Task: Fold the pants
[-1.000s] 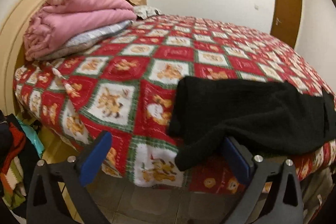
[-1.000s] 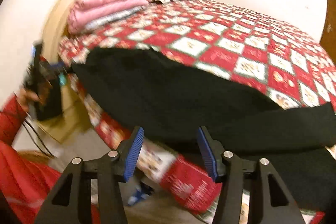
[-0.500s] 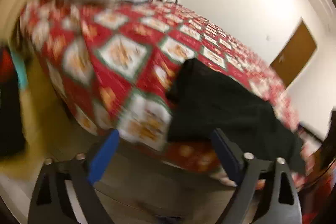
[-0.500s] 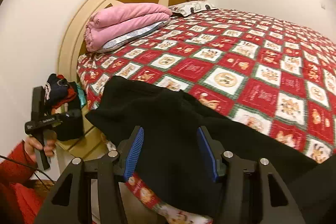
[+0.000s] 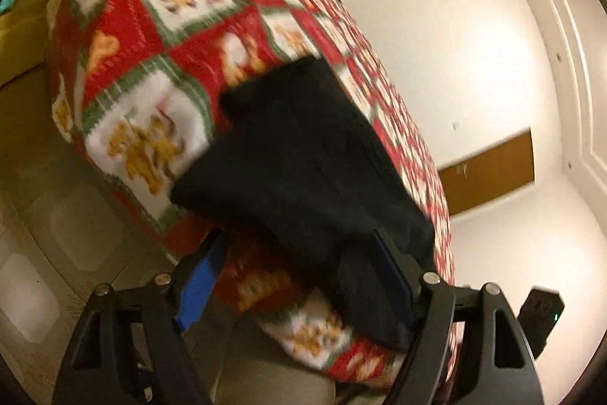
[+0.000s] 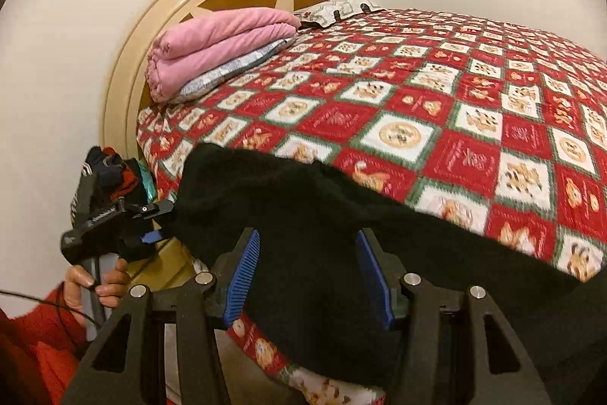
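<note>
Pants: black pants (image 6: 341,226) lie along the near edge of the bed, partly hanging over the side; also seen in the left wrist view (image 5: 303,154), which is tilted and blurred.
Bedspread: a red, white and green checked quilt (image 6: 474,109) with small printed figures covers the bed; some red squares carry printed wording too small to read.
Left gripper: in its own view (image 5: 299,276) the blue-padded fingers are spread wide, one on each side of the hanging end of the pants, gripping nothing. In the right wrist view (image 6: 159,219) it is held at the far left end of the pants by a hand (image 6: 95,283) in a red sleeve.
Writing: a white label runs along the left gripper's black body, too small to make out.
Right gripper: (image 6: 311,272) jaws parted, blue pads on either side of the black fabric at the bed edge, not pinching it.
Bedding: a folded pink blanket (image 6: 220,44) sits on a pale patterned pillow near the round cream headboard (image 6: 125,71).
Cut off: the pants run out of frame at the lower right, so their full length is unseen.
Other: a brown door (image 5: 489,173) shows in the far wall.
</note>
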Tool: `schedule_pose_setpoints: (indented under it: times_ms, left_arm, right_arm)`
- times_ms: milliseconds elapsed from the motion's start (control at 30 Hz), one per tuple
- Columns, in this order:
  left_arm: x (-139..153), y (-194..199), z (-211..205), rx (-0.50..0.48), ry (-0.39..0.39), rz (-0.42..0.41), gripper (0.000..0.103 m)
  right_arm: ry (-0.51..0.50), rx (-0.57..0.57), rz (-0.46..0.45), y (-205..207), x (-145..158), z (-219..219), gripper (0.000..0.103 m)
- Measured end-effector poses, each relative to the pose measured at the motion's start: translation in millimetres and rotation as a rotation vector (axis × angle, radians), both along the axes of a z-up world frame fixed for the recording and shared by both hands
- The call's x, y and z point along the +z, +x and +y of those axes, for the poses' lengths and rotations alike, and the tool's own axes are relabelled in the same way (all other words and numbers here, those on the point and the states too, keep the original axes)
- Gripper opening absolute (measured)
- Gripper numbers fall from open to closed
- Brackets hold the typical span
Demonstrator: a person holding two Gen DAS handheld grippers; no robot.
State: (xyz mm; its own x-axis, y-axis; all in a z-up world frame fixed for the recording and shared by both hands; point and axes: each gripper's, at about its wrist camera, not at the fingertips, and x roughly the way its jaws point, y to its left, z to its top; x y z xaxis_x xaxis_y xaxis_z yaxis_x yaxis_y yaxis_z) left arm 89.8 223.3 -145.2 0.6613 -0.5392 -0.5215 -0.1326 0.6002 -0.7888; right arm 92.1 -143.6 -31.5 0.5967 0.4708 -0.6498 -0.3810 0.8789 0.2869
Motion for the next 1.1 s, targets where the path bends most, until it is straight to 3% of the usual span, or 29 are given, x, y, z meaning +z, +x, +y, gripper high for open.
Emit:
schedule_pose_setpoints:
  times_ms: [67, 133, 200, 367, 500, 667, 800, 867, 933, 1100]
  left_arm:
    - [0.2, 6.5, 9.0, 0.048, -0.036, 0.001, 0.079]
    - [0.9, 12.5, 11.2, 0.070, -0.040, -0.003, 0.071]
    - [4.0, 14.2, 7.4, 0.056, -0.016, -0.016, 0.044]
    - [21.1, 9.1, -1.1, 0.017, 0.114, -0.098, 0.016]
    - [29.2, 1.9, 7.8, 0.007, 0.160, -0.166, 0.016]
    - [20.1, 11.7, 7.1, -0.012, 0.178, -0.145, 0.016]
    - [17.9, 12.8, 10.8, 0.001, 0.150, -0.139, 0.016]
    - [23.2, 11.8, 5.2, -0.005, 0.171, -0.153, 0.016]
    - [33.5, 14.0, -1.2, -0.023, 0.232, -0.185, 0.016]
    - [55.1, 27.0, -10.6, -0.052, 0.296, -0.290, 0.016]
  right_arm:
    - [0.038, 0.017, 0.005, 17.5, 4.4, -0.6, 0.055]
    - [0.095, 0.023, 0.030, 38.6, 3.6, -0.6, 0.055]
    - [0.123, 0.016, 0.052, 56.9, -2.2, 1.7, 0.055]
    - [0.133, 0.032, 0.155, 89.1, -37.0, 19.2, 0.055]
    - [0.158, 0.081, 0.245, 96.0, -56.2, 34.5, 0.055]
    - [0.166, 0.107, 0.248, 104.1, -59.0, 41.5, 0.055]
    - [0.338, 0.060, 0.321, 128.6, -71.6, 35.0, 0.053]
    - [0.301, 0.069, 0.317, 131.3, -73.7, 39.3, 0.018]
    - [0.299, 0.070, 0.296, 131.4, -70.8, 34.5, 0.015]
    - [0.426, 0.002, 0.180, 130.7, -50.0, 2.6, 0.010]
